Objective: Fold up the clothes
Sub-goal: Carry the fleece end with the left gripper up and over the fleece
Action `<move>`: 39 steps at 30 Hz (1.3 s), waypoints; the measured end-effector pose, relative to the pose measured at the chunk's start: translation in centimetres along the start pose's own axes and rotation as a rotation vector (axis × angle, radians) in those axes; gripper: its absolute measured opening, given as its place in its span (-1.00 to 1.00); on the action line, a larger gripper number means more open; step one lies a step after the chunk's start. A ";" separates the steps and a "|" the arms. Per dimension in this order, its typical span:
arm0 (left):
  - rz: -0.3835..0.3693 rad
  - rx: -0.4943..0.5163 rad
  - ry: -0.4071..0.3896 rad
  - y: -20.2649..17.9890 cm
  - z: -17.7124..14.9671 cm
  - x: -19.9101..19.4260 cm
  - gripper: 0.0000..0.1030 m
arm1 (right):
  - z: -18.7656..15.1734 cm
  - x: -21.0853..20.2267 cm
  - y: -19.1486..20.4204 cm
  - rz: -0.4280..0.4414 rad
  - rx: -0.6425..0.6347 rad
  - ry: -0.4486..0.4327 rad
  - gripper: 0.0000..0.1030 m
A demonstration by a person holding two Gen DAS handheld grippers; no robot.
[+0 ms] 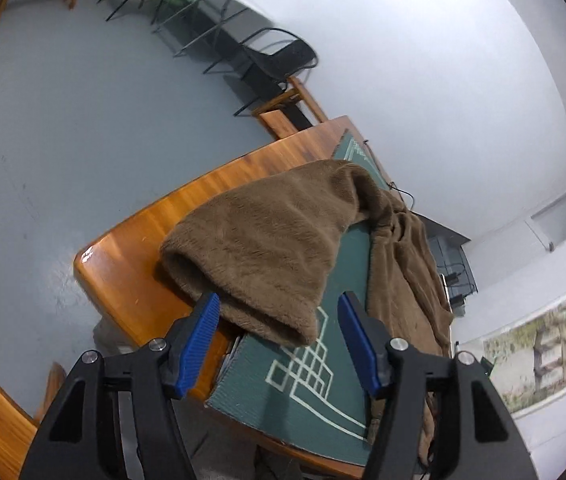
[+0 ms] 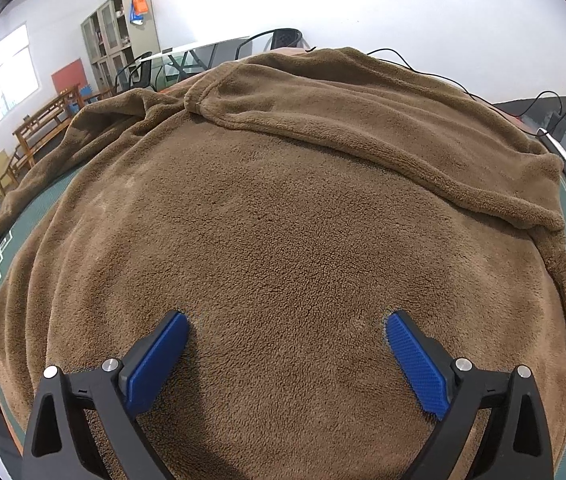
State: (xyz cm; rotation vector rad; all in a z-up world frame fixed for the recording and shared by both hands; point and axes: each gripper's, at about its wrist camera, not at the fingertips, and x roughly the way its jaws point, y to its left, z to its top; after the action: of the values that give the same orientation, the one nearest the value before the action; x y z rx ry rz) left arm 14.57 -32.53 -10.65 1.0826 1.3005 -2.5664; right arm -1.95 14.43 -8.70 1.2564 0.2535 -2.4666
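Wooden table, left gripper splayed above sleeve, right gripper wide

Brown fleece garment spread flat, sleeve lying across w/ cuff open.

The left gripper was built of matte black plastic arms with triangular cut-outs; round silver screws sat at each joint; its two fingers carried bright blue ribbed pads; the right gripper was the same make, black-framed, silver-screwed, its blue pads finely textured.
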 end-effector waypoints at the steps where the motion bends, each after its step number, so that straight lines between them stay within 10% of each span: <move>1: -0.018 -0.024 0.008 0.3 -0.1 0.1 0.28 | 0.0 0.0 0.0 0.001 0.000 0.000 0.97; 19: -0.144 -0.238 0.097 0.9 0.4 4.1 0.34 | 0.0 -0.1 -0.2 0.002 0.006 -0.003 0.97; 24: -0.090 -0.261 0.082 1.0 1.4 4.8 -0.70 | 0.1 -0.2 -0.3 0.001 0.014 -0.005 0.97; 39: -0.103 -0.029 -0.201 -1.7 15.1 -1.1 -0.76 | 0.1 0.0 -0.4 -0.008 0.009 0.002 0.97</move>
State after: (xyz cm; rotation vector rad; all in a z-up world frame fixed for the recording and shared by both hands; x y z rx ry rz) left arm 6.35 -42.72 -2.84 0.7476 1.3713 -2.6377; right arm -2.13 14.75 -8.64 1.2633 0.2489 -2.4756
